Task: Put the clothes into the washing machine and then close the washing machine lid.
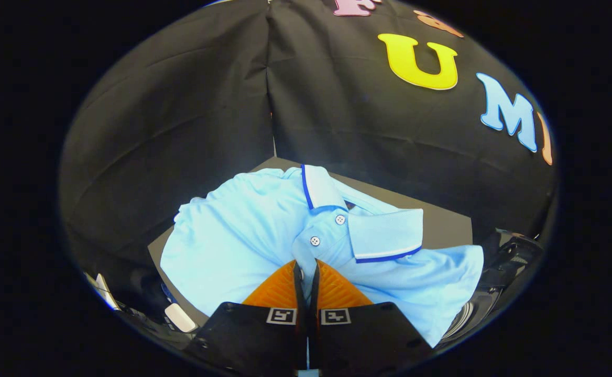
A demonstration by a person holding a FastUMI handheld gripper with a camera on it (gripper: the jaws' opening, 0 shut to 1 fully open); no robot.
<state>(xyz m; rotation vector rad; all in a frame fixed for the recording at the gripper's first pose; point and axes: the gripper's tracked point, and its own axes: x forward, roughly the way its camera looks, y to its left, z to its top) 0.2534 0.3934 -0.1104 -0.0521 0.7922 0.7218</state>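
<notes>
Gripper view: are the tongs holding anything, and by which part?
Yes. The tongs are shut on the light blue polo shirt, pinching a fold of the button placket just below the collar.

No words, numbers or brand names can be read. The only sign-like marks are two small square black-and-white coded markers, the left marker and the right marker, side by side on the body of the gripper; they carry block patterns, not letters. The gripper's fingers are pressed together on a fold of the light blue polo shirt, which shows no legible label.
</notes>
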